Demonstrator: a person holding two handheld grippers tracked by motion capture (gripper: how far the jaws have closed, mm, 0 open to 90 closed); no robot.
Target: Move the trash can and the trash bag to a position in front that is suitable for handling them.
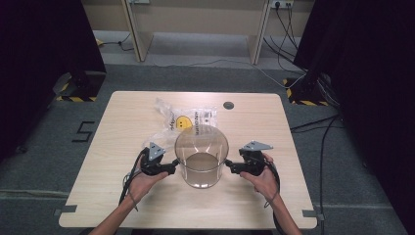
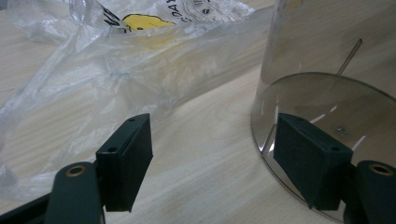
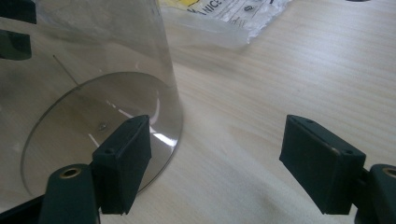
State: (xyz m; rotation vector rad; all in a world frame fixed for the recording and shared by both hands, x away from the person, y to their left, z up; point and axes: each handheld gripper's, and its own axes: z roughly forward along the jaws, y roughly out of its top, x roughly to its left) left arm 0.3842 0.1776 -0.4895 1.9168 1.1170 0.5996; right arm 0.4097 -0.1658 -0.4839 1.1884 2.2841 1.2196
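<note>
A clear round plastic container (image 1: 201,156) stands upright in the middle of the wooden table (image 1: 274,200). Behind it lies a crumpled clear plastic bag (image 1: 183,122) printed with a yellow smiley. My left gripper (image 1: 173,168) sits low against the container's left side, and my right gripper (image 1: 231,166) mirrors it on the right. In the left gripper view the gripper (image 2: 215,158) is open over bare table, its right pad beside the container's base (image 2: 327,93), with the bag (image 2: 116,70) ahead. In the right gripper view the gripper (image 3: 219,163) is open too, its left pad at the container's wall (image 3: 93,70).
A small grey round cap (image 1: 228,105) is set into the table near its far edge. Black curtains hang at both sides, and cables (image 1: 323,127) run over the floor to the right. Bare tabletop lies in front of the container and at both ends.
</note>
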